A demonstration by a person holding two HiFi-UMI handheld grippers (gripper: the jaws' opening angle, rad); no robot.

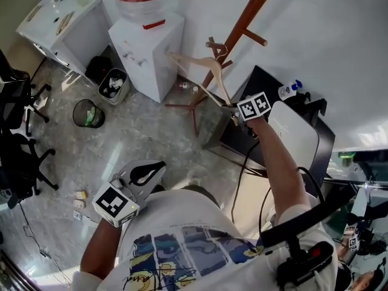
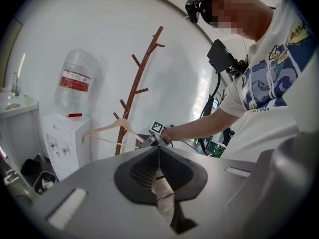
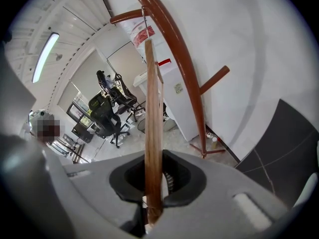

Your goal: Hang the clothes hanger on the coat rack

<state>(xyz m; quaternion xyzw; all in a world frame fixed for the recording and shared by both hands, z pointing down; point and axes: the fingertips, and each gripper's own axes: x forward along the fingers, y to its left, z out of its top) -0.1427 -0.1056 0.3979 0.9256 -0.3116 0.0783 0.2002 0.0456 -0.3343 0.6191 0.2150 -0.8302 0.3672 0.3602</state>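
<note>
A pale wooden clothes hanger [image 1: 200, 71] is held out beside the brown coat rack [image 1: 242, 20]. My right gripper [image 1: 235, 109] is shut on the hanger's lower end. In the right gripper view the hanger [image 3: 153, 113] runs straight up from between the jaws of the right gripper [image 3: 154, 183]. Its wire hook [image 3: 144, 21] reaches a peg [image 3: 124, 18] of the rack; whether it rests on that peg I cannot tell. My left gripper [image 1: 159, 165] hangs low near my body, shut with nothing in it. The left gripper view shows the left gripper [image 2: 158, 151], the hanger [image 2: 112, 128] and the rack [image 2: 137, 88].
A white water dispenser [image 1: 148, 47] stands left of the rack's foot. Two waste bins [image 1: 113, 85] [image 1: 88, 113] sit on the floor beyond it. Office chairs [image 1: 18, 138] stand at the far left. A black cabinet [image 1: 267, 132] is under my right arm.
</note>
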